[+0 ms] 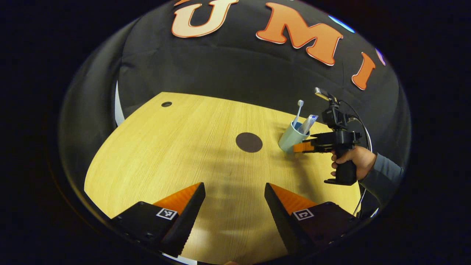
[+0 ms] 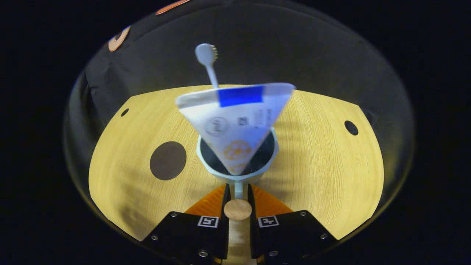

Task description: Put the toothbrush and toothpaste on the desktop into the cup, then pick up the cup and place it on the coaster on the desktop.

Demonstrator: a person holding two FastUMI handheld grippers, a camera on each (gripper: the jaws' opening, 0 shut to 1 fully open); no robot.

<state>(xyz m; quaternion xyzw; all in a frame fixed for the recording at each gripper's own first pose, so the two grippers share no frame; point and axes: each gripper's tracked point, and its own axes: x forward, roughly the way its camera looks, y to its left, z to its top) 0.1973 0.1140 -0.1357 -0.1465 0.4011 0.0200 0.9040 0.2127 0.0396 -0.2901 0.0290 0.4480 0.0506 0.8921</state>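
Standing in the pale cup (image 2: pixel 237 173), the toothpaste (image 2: pixel 235 121) tube leaned toward the right gripper view's camera, with a blue band near its crimped end; its printed marks were too blurred to read. The toothbrush (image 2: pixel 208 62) rose behind it, its lower handle hidden by the tube. The right gripper (image 2: pixel 237 191) had both fingers pressed on the cup's handle, its jaws nearly closed. A dark round coaster (image 2: pixel 167 160) lay on the wooden desktop (image 2: pixel 323 165), near the cup but apart from it. In the left gripper view, the left gripper (image 1: pixel 234 191) hung over bare wood with fingers spread and nothing between them; a hand (image 1: pixel 355 160) held the other tool, its sleeve cut off at the edge.
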